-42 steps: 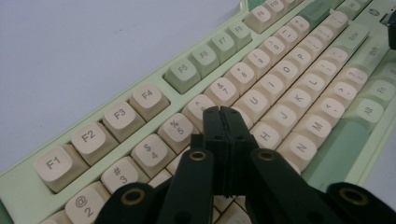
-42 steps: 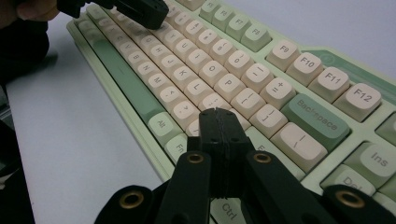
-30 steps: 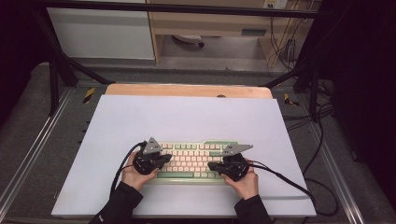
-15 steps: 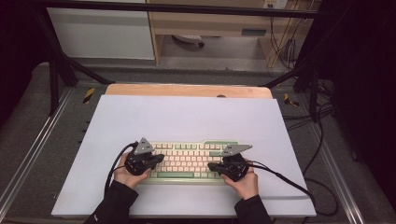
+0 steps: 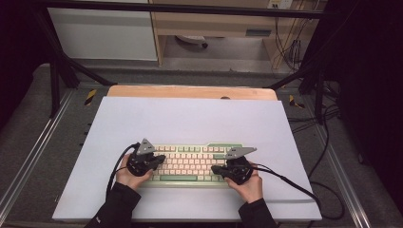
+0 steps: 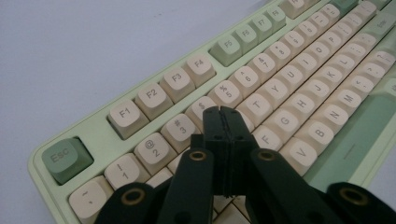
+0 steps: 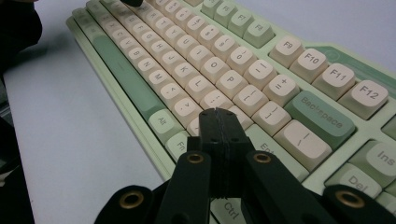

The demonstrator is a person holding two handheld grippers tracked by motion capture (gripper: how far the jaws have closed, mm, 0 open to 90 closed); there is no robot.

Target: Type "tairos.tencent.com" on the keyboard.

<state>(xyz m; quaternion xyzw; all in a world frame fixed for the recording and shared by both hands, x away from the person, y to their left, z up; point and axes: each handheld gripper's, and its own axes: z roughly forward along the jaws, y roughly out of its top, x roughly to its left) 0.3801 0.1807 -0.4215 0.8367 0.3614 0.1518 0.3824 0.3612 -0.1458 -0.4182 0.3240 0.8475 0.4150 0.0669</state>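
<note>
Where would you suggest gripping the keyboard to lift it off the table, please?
Probably by its two short ends, one gripper from each side: the keyboard lies flat and long, and the left gripper and right gripper, jaws now shut, already sit over those ends.

Sleeves: black, long, covering both forearms (image 5: 116,209).
Hand-held gripper (image 6: 223,119): black jaws, brass-ringed screws.
Top plate (image 5: 144,145): grey, three-cornered.
Cable (image 5: 290,183): black.

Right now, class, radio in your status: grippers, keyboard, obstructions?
Left gripper shut, jaws over the keyboard's left keys. Right gripper shut, over the right keys near Backspace. Keyboard flat on the white mat. Nothing in the way.
</note>
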